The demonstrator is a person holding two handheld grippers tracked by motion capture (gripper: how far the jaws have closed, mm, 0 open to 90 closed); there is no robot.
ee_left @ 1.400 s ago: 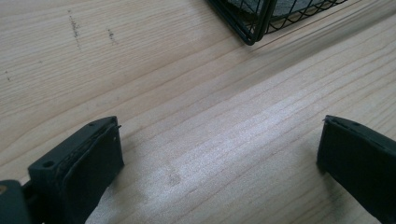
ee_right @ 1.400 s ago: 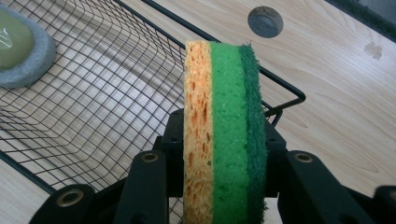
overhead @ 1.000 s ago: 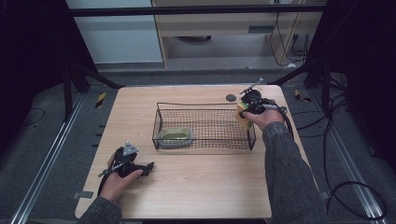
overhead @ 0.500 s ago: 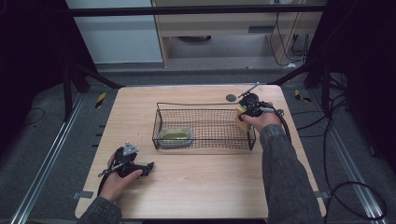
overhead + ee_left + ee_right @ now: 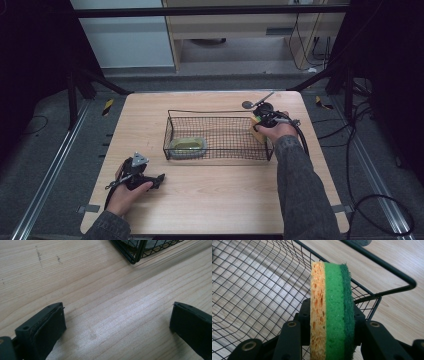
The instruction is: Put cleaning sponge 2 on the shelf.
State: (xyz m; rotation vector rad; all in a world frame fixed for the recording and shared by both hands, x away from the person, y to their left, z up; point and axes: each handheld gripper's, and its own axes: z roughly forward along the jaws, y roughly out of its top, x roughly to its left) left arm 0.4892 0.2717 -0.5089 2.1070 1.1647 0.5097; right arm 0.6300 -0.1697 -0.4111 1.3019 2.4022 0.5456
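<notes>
A black wire basket (image 5: pixel 220 137) stands in the middle of the wooden table, with a greenish pad-like object (image 5: pixel 187 145) lying in its left end. My right gripper (image 5: pixel 258 121) hangs over the basket's right end, shut on a sponge (image 5: pixel 332 310) with orange, green and dark green layers, held on edge above the basket's corner (image 5: pixel 377 293). My left gripper (image 5: pixel 117 322) rests open on bare wood near the table's front left, a basket corner (image 5: pixel 136 255) ahead of it. In the high view the left gripper (image 5: pixel 152 181) lies in a hand.
A small dark round object (image 5: pixel 247 104) lies on the table just behind the basket's right end. Cables (image 5: pixel 305 145) trail from the right gripper off the table's right side. Bare wood (image 5: pixel 220 195) stretches in front of the basket.
The right gripper with the sponge has shifted slightly left and inward over the basket's right end. The left gripper has stayed put.
</notes>
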